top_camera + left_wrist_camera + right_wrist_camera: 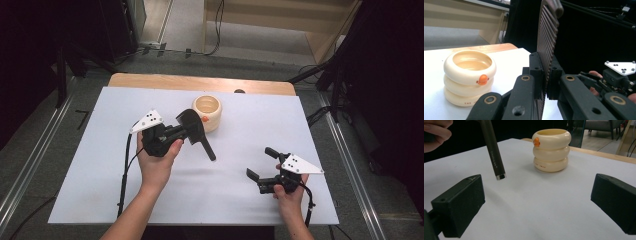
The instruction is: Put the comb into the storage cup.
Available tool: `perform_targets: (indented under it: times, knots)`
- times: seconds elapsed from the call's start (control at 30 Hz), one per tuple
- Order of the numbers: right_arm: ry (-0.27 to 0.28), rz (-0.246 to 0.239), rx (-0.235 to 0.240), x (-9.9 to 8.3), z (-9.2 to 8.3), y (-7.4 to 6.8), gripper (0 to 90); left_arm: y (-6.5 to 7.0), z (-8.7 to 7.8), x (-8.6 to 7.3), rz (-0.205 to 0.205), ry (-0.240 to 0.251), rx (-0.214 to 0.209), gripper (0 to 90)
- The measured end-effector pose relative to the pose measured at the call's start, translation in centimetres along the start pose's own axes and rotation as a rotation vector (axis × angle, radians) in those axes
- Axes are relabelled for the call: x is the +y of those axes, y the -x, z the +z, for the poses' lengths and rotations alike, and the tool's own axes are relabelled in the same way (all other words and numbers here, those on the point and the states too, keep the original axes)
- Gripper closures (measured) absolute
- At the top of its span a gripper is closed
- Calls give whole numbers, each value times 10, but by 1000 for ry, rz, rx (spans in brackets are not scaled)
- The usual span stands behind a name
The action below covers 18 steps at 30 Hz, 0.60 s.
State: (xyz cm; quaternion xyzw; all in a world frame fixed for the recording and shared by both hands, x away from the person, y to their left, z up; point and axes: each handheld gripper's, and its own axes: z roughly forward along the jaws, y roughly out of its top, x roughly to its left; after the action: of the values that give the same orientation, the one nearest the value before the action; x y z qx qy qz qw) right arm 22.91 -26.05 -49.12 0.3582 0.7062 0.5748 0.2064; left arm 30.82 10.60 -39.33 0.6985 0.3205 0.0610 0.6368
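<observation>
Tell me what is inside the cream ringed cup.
The cream ringed cup looks empty as far as visible: the left gripper view shows bare inner wall and some of the floor. Its near rim hides the rest of the bottom, so something small lying there cannot be ruled out.

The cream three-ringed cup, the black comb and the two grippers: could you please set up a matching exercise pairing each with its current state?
Things:
1. cream three-ringed cup with an orange knob
2. black ribbed comb with a round handle
3. left gripper
4. right gripper

States:
A. jaws apart, nothing between them
B. standing upright on the white table cover
C. clamped by its toothed part, handle slanting down above the table
D. jaws closed on the comb

Pairs: 1-B, 2-C, 3-D, 4-A
</observation>
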Motion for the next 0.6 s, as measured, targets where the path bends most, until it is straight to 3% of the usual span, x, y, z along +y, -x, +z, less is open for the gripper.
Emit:
perform_targets:
  times: [0.6]
  knots:
    - [-18, 19, -96, -22, -42, 24, 0, -12, 6, 18, 16, 2, -1, 860]
